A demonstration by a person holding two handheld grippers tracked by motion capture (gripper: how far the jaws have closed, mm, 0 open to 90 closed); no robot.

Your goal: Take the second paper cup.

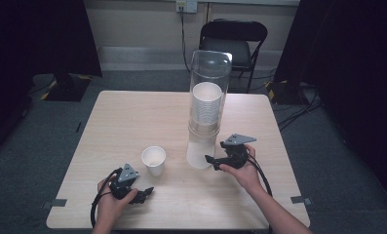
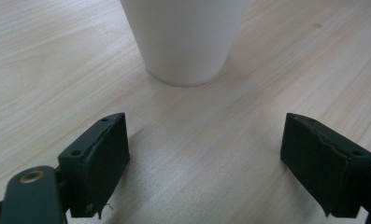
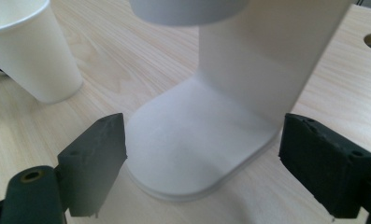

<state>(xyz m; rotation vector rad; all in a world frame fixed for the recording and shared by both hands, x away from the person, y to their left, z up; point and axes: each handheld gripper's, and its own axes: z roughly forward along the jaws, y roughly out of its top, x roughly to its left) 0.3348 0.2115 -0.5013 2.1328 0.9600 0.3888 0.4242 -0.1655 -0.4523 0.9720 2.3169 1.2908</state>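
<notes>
Left gripper [image 1: 145, 193]: held low over the near left part of the worktop [image 1: 132, 117], jaws spread wide, nothing between them, aimed at the paper cup [image 1: 153, 160].
Left gripper, own view: both black jaws parted over bare wood, cup base [image 2: 185, 42] just ahead of the gap and clear of both pads.
Right gripper [image 1: 211, 161]: held at the foot of the cup dispenser [image 1: 208, 107], pointed left across the worktop, jaws apart.
Right gripper, own view: jaws parted to either side of the dispenser's white base [image 3: 197, 140]; left pad at or against the rim of the base, contact not clear; right pad just off its edge; not clamped on it.
Paper cup: stood upright and open on the worktop, left of the dispenser, between the two grippers, touched by neither.
Cup dispenser: clear upright tube on a white stand, a stack of white cups [image 1: 206, 102] inside, near the middle right of the worktop.
High view, extra: whole tube and stack, both hands and forearms, grey plates on the grippers, a dark folding chair [image 1: 235, 44] beyond the worktop.
Right gripper view, extra: curved back of the stand, flat rounded foot, paper cup [image 3: 31, 51] off to the left.
Left gripper view, extra: wood grain and the cup's lower wall close up.
</notes>
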